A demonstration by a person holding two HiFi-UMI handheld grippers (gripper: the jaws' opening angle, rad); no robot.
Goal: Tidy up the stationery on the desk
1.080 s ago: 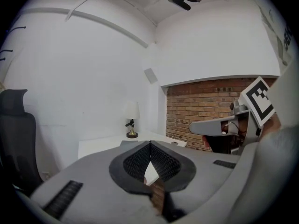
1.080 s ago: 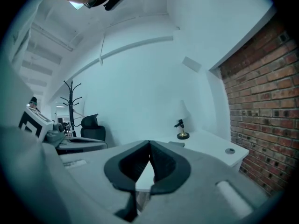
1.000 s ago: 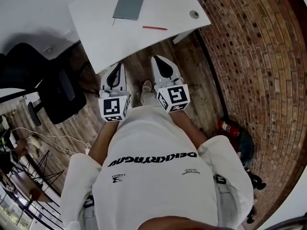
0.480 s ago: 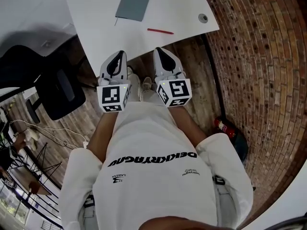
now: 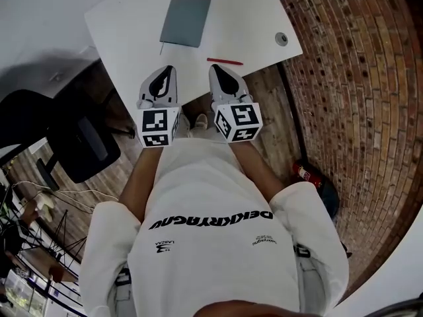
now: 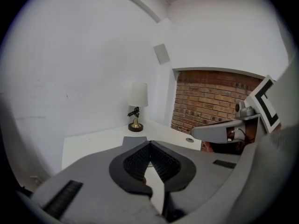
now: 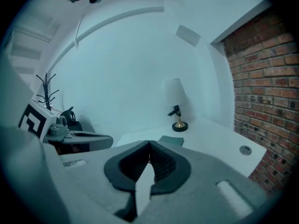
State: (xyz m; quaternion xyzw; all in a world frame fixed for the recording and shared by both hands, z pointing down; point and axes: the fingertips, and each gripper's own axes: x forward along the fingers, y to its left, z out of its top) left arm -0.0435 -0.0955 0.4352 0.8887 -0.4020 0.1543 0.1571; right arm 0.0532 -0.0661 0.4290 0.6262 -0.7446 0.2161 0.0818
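With your L gripper [image 5: 169, 69] & R gripper [image 5: 214, 68] both pressed together, nothing in them, spread R's jaws before reaching red pen [image 5: 225, 62], pinch mid-shaft.

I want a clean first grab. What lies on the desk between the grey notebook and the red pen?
Nothing: the head view shows only bare white desk between the notebook and the pen.

Both arms reach forward side by side, left gripper [image 5: 168, 71] and right gripper [image 5: 215, 69] empty, jaws together.
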